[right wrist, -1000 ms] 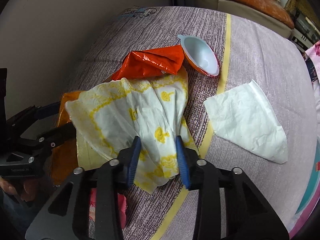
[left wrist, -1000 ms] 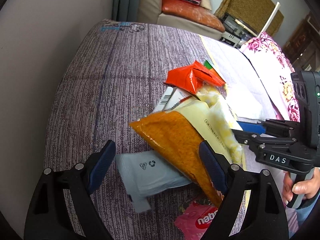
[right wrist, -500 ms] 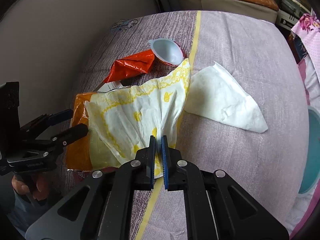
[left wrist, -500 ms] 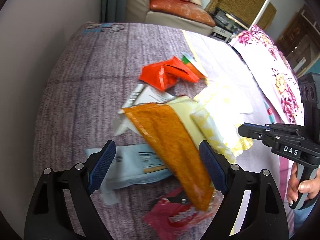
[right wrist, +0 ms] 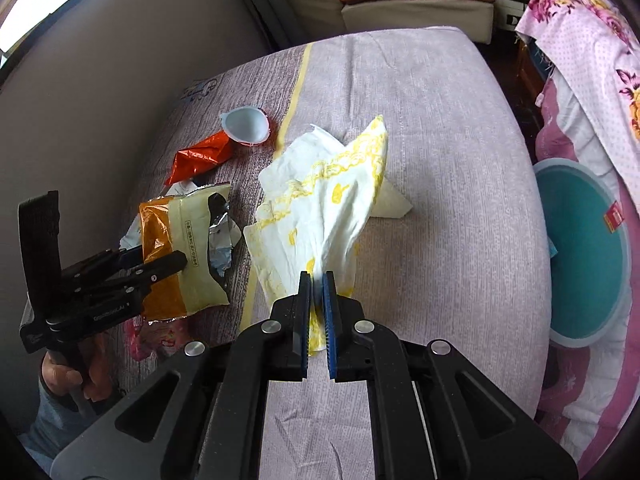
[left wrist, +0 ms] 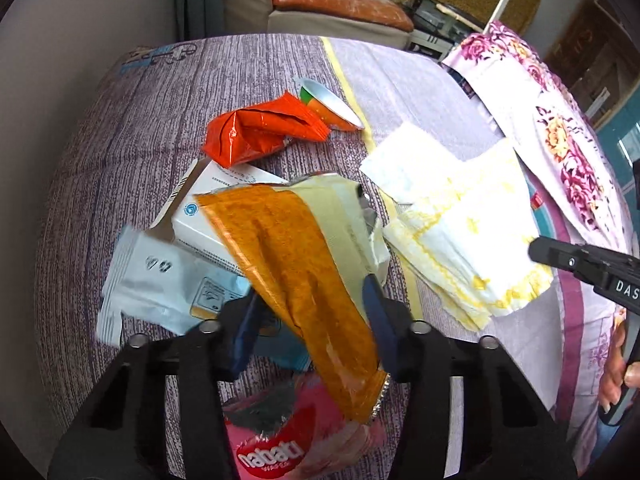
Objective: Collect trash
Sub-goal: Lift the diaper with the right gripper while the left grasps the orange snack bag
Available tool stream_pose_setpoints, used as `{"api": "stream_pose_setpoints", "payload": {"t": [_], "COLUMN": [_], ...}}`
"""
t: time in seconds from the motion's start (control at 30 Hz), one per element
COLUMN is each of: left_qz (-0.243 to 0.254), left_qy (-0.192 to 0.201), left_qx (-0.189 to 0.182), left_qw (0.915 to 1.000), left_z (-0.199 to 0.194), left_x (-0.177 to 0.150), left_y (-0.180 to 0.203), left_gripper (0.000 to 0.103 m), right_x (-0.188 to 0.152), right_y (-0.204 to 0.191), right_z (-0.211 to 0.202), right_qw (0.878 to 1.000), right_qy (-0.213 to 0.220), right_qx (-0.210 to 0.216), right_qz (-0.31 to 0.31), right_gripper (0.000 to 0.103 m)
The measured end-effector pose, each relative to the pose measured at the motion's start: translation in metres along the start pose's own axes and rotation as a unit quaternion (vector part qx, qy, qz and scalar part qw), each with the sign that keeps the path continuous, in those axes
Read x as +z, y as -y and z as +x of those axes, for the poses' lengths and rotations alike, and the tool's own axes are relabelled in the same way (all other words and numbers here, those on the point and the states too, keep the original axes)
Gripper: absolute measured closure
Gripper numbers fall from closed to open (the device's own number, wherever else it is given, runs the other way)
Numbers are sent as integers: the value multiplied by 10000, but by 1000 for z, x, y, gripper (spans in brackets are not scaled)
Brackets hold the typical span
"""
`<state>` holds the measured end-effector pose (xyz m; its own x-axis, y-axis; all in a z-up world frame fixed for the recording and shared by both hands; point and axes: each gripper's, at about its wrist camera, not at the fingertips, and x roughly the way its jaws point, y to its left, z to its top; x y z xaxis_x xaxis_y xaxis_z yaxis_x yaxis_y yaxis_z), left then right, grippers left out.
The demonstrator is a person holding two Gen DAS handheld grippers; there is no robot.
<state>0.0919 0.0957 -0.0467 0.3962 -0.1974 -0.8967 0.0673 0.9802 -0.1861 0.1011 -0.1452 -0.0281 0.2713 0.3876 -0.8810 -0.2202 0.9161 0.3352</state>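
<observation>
left gripper (left wrist: 312, 320): fingers just closing on orange packet (left wrist: 292, 272), crinkly, light, slippery foil
right gripper (right wrist: 318, 292): fingers pinch yellow-printed napkin (right wrist: 328, 200), soft, limp; bunched hem holds

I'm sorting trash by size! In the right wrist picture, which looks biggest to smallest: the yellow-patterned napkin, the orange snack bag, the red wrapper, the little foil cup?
1. Yellow-patterned napkin, nearest the camera.
2. Orange snack bag.
3-4. Red wrapper and foil cup look alike.

Foil cup (left wrist: 332, 104) behind crumpled wrapper (left wrist: 260, 128)
</observation>
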Motion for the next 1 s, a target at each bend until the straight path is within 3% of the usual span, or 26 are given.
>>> {"api": "stream_pose_setpoints", "payload": {"t": [0.13,0.2,0.23,0.33,0.4,0.57,0.73,0.87,0.9,1.0], "left_qz": [111,192,216,237,247,232,178,193,215,275], "left_qy": [-26,-33,-35,-71,-88,-129,-226,-245,-251,-282], "left_qx": [-81,-158,-170,-178,-161,-153,-171,-118,-112,-44], "left_qw": [9999,9997,9996,9995,9995,9995,9994,9994,9994,9992], "left_z": [-1,-1,-1,1,2,2,4,1,1,3], "left_x": [-2,-5,-5,-6,-5,-7,-8,-11,-11,-14], "left_y": [7,13,16,19,20,18,13,14,16,23], "left_gripper": [80,80,80,80,80,80,77,65,58,46], "right_x": [-6,-6,-6,-4,-1,-1,-11,-17,-17,-19], "right_y": [9,10,11,9,8,-1,-16,-15,-12,-3], "right_z": [7,12,14,23,31,52,60,58,57,52], "right_qw": [9999,9999,9999,9998,9994,9987,9960,9929,9936,9964], "right_qy": [-146,-154,-123,-128,-116,-288,-346,-271,-304,-326], "right_qx": [48,-6,-77,-146,-307,-339,-443,-768,-721,-494], "right_qz": [61,58,35,-8,-86,-239,-690,-867,-809,-614], "right_gripper": [87,59,54,49,38,30,35,72,86,95]}}
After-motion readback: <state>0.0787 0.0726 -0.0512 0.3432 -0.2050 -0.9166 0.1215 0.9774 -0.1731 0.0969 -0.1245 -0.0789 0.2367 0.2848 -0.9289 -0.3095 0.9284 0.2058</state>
